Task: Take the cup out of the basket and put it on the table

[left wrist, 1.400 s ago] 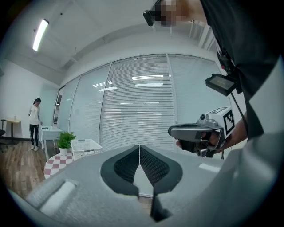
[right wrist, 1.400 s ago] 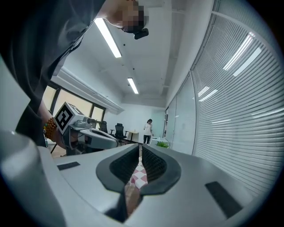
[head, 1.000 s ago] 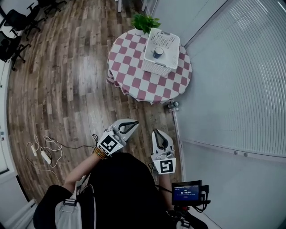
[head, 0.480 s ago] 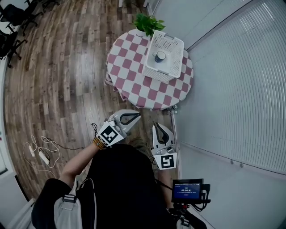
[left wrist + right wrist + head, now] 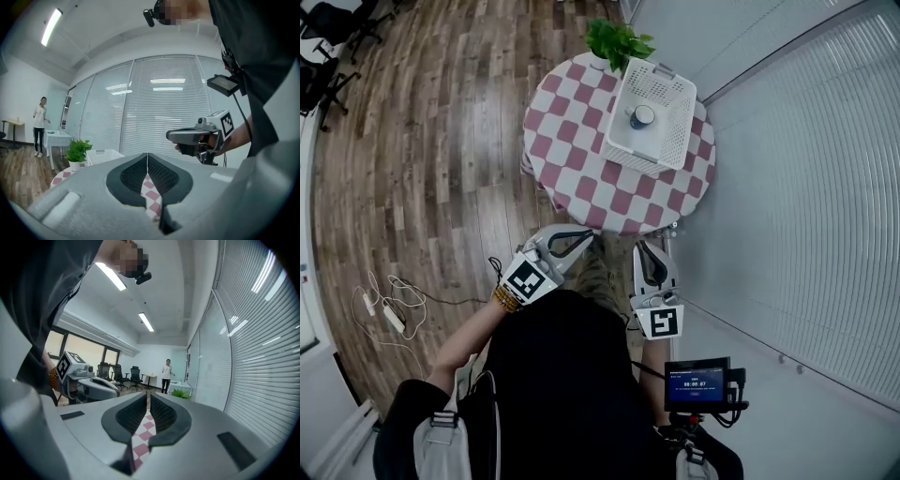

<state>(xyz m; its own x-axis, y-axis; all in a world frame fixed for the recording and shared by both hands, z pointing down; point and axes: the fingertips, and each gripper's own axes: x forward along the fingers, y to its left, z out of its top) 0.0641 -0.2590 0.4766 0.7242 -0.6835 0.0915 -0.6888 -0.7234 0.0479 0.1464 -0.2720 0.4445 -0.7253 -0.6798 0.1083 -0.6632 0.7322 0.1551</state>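
Note:
A white slatted basket (image 5: 670, 141) stands on the right side of a round table with a red-and-white checked cloth (image 5: 572, 141). A small cup (image 5: 641, 116) with a pale top sits upright inside the basket. My left gripper (image 5: 581, 236) and right gripper (image 5: 649, 251) are side by side just short of the table's near edge, both pointing at it, both shut with nothing between the pads. In the left gripper view the basket (image 5: 105, 156) shows beyond the closed left gripper (image 5: 147, 154). In the right gripper view the right gripper (image 5: 148, 394) frames only checked cloth (image 5: 140, 441).
A potted green plant (image 5: 617, 42) stands at the table's far edge. A glass wall with blinds (image 5: 806, 187) runs close along the right. A power strip and cables (image 5: 394, 314) lie on the wood floor at left. Office chairs (image 5: 319, 56) and a standing person (image 5: 40, 126) are farther off.
Both grippers have moved forward toward the table, which now lies closer in the head view. Their jaws have stayed shut. The cup and basket have not moved.

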